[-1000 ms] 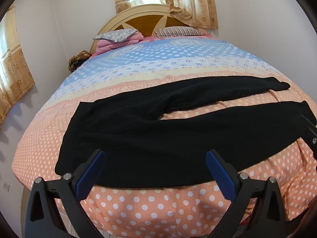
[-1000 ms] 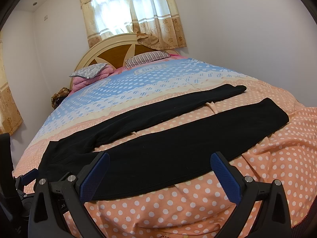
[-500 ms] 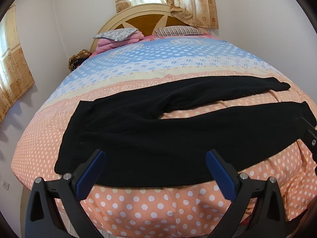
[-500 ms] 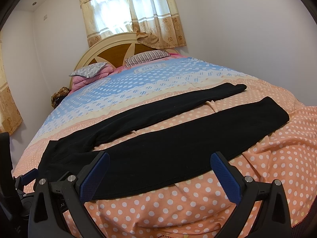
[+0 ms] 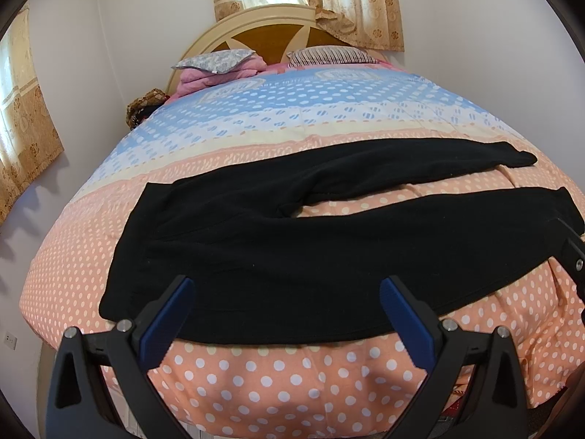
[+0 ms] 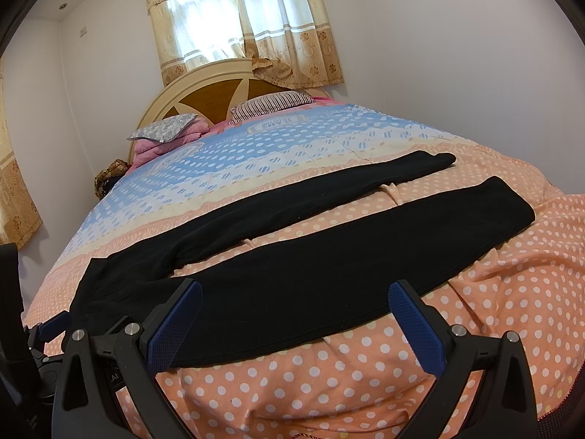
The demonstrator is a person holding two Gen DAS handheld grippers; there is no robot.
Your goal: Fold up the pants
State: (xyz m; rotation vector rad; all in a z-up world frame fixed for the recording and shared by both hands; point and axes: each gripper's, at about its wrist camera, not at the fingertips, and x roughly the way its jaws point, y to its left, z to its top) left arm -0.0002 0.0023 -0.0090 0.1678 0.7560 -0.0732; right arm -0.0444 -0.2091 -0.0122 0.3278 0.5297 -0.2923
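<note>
Black pants (image 5: 278, 248) lie flat across the lower middle of both frames on the polka-dot bedspread (image 5: 292, 376), waistband at left, 2 legs splayed toward the right. Left gripper (image 5: 287, 301) hovers at bottom center, blue pads spread wide, holding nothing. Right gripper (image 6: 292, 305) likewise, spread and empty, above the near leg. Pillows (image 6: 272, 104) and headboard (image 6: 204, 97) sit in the upper middle.

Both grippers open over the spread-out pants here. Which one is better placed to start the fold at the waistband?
Left, probably. The left gripper hangs over the pants near the waistband; the right gripper faces mid-leg, nearer the cuffs.
</note>
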